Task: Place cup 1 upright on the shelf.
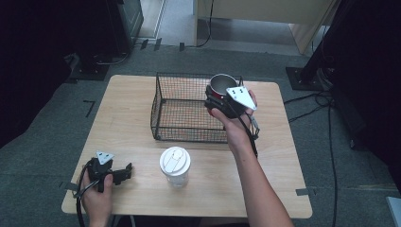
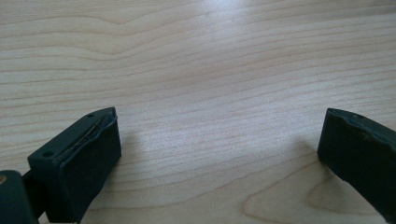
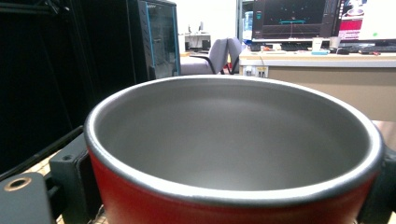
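A red mug (image 1: 222, 84) with a grey metal inside hangs upright over the far right corner of a black wire basket (image 1: 161, 101), with my right gripper (image 1: 218, 97) shut on its sides. In the right gripper view the mug (image 3: 233, 140) sits close up, a black jaw on each side of it. My left gripper (image 1: 124, 174) rests near the table's front left corner. Its jaws stand wide apart over bare wood, and the left gripper (image 2: 219, 149) has nothing between them.
A clear cup with a white lid (image 1: 175, 165) stands upright in front of the basket, near the front middle of the wooden table (image 1: 127, 99). Dark equipment and cables lie on the floor around the table.
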A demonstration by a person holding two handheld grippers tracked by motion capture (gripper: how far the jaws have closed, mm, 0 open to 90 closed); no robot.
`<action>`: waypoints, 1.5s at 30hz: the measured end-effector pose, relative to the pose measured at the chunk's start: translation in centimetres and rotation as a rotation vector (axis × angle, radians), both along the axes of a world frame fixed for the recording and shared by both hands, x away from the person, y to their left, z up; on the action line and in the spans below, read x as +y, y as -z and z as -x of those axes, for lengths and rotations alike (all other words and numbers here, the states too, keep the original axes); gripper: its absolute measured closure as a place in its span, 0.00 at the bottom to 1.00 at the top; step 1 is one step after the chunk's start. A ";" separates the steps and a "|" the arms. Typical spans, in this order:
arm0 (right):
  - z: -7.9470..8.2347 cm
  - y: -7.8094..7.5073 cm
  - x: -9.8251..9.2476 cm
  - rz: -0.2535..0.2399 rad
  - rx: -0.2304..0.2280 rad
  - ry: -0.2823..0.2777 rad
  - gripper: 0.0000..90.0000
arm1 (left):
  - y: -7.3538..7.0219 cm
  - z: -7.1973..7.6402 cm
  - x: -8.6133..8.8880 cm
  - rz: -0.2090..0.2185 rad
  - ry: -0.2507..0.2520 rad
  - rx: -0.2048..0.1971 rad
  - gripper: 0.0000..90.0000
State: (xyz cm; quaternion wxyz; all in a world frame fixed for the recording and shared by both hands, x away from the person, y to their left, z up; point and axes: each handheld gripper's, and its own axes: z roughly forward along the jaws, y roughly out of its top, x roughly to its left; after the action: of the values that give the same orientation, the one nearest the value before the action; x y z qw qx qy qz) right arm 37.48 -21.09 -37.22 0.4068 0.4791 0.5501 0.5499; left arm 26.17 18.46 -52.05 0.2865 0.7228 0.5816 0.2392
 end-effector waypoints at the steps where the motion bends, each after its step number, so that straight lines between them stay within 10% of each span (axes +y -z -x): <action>1: 0.0 0.0 0.0 0.000 0.000 0.000 0.08 | 0.0 0.0 0.0 0.000 0.000 0.000 0.00; 25: -6.4 4.9 0.4 0.021 0.151 0.031 0.08 | 0.0 0.0 0.0 -0.001 0.001 0.002 0.00; 45: -8.1 7.7 1.0 0.072 0.293 0.055 0.07 | 0.0 0.0 0.0 -0.001 0.001 0.001 0.00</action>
State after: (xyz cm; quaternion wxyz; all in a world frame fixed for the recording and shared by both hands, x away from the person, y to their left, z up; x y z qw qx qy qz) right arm 45.53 -20.08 -44.91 0.3539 0.5541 0.6097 0.4428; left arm 26.17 18.46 -52.05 0.2860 0.7232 0.5815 0.2389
